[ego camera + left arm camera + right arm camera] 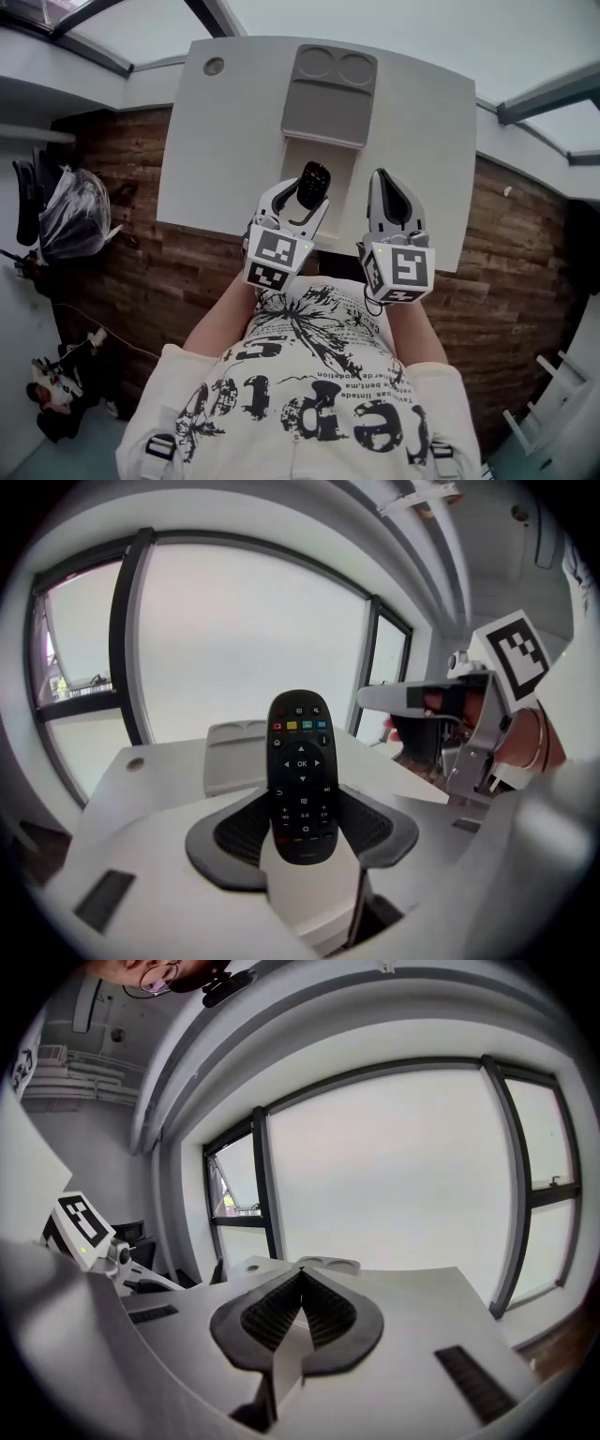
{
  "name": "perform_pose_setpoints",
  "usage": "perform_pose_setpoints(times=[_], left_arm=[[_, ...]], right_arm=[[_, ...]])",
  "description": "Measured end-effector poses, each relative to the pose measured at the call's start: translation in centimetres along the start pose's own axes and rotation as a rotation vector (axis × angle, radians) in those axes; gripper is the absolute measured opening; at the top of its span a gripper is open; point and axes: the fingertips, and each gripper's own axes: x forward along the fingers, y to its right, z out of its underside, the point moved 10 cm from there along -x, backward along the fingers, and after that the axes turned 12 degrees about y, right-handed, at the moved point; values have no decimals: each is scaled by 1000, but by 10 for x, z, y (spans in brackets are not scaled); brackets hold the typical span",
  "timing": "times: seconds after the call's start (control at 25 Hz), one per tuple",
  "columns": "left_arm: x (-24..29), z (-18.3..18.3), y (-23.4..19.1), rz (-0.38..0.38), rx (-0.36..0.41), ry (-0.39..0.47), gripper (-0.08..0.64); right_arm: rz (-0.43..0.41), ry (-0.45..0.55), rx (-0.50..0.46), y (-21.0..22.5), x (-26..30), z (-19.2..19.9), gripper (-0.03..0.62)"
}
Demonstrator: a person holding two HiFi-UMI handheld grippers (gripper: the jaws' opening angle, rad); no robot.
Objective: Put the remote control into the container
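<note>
The left gripper [302, 806] has its jaws closed part way onto the remote control [301, 771], one dark ribbed pad pressing each long edge near its lower end. The remote's long axis runs along the jaws: the plain bottom end sits back between the pads, and the end with the coloured keys points forward, away from the gripper, with the button face turned up toward the gripper's camera. In the head view the left gripper [302, 202] holds the remote [313, 184] off the white table [427, 122], over the near end of the grey container [328, 98]. The container stretches ahead of the gripper, with two round hollows at its far end. In the left gripper view the container [234, 752] lies on the table beyond the remote, slightly to the left. Just beside this gripper on its right, the right gripper [382, 183] points the same way. Its jaws are pressed together at the tips, with nothing between them [301, 1276].
</note>
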Motion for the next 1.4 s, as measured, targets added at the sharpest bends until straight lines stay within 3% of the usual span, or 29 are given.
perform_pose_setpoints(times=[0.32,0.44,0.88,1.16,1.32,1.4], left_arm=[[49,64,-2,-90,-96,-224,233],[64,75,-6,-88,-102,-297,233],[100,101,-27,-129,-172,-537,233],[94,95,-31,-148,-214,-513,233],[87,83,-21,-105,-152,-485,250],[80,68,-18,-113,-109,-428,253]], right_arm=[[-95,-79,63,19,13,34,3],[-114,-91,77,24,18,41,3],[-78,-156,97,59,26,58,3],[-85,-149,109,70,27,56,3],[-78,-141,104,71,28,56,3],[-61,-127,92,71,29,54,3]])
